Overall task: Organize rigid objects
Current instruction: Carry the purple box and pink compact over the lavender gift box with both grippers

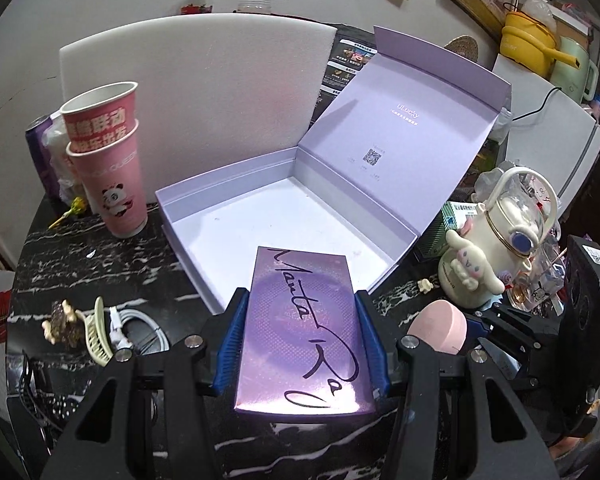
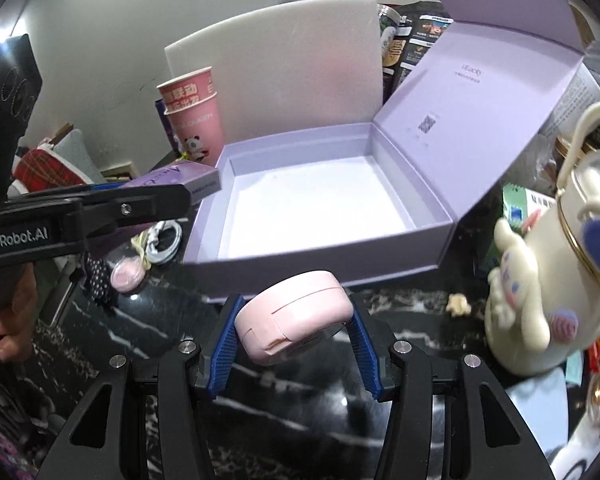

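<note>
The black marble-patterned table (image 1: 100,252) carries clutter on both flanks, leaving bare surface mainly in front of the lavender gift box (image 1: 284,216). That box sits at centre, lid hinged back and leaning away to the right, its white floor bare and its near wall low and unobstructed. A white foam board (image 1: 196,92) stands upright just behind it. Stacked pink paper cups (image 1: 112,160) stand close to the box's left wall; a cream kettle-shaped bottle (image 1: 500,240) with a rabbit figure stands near its right corner. The left gripper (image 1: 300,332) is clamped on a purple rectangular carton (image 1: 300,332), blue pads pressing its long sides; the carton's long axis runs forward along the fingers, its far end overlapping the box's near edge. The right gripper (image 2: 296,340) is closed on a round pink compact (image 2: 296,316), held tilted above the table just short of the box's near wall.
</note>
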A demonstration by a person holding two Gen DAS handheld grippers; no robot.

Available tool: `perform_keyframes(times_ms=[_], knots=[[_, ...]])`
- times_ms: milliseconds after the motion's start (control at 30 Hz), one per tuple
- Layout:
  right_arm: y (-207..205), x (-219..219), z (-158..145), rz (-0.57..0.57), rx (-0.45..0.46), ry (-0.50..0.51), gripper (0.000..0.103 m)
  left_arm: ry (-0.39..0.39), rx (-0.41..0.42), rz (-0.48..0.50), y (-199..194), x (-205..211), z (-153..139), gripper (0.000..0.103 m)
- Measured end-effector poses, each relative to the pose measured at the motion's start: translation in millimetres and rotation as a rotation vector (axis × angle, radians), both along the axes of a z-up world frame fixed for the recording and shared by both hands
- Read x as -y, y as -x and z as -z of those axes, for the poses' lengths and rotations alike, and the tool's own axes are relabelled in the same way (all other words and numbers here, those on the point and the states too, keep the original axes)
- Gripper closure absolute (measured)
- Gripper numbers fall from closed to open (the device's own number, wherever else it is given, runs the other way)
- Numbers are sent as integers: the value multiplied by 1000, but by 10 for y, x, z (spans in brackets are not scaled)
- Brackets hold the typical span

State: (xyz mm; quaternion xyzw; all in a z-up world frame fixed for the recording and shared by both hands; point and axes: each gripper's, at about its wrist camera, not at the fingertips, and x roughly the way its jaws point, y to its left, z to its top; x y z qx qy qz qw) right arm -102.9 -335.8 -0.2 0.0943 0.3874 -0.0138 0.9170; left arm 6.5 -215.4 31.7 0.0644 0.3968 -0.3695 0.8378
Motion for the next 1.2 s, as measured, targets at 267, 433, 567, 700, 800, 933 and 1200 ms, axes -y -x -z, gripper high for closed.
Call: perform_keyframes(times_ms=[267, 433, 567, 700, 800, 933, 1200], knots=[[-239, 128, -79, -21, 13, 14, 52, -10, -3, 1, -207, 155, -21, 51], [-392, 158, -133, -33, 25, 34, 52, -31, 10, -4, -313, 217, -35, 51], [-527, 176, -155, -43, 30, 45, 52, -43, 28, -2, -406, 278, -56, 51], [-657, 201, -161, -45, 35, 52, 52, -49, 35, 1, -515, 319, -55, 51], [-750, 230, -153, -40, 37, 53, 52, -53, 41, -1, -607, 340, -40, 51], [-878, 284, -142, -36, 37, 56, 52, -64, 48, -2, -734, 369, -15, 51], [-1128, 438, -117, -26, 35, 64, 52, -98, 71, -9, -930, 500, 26, 51]])
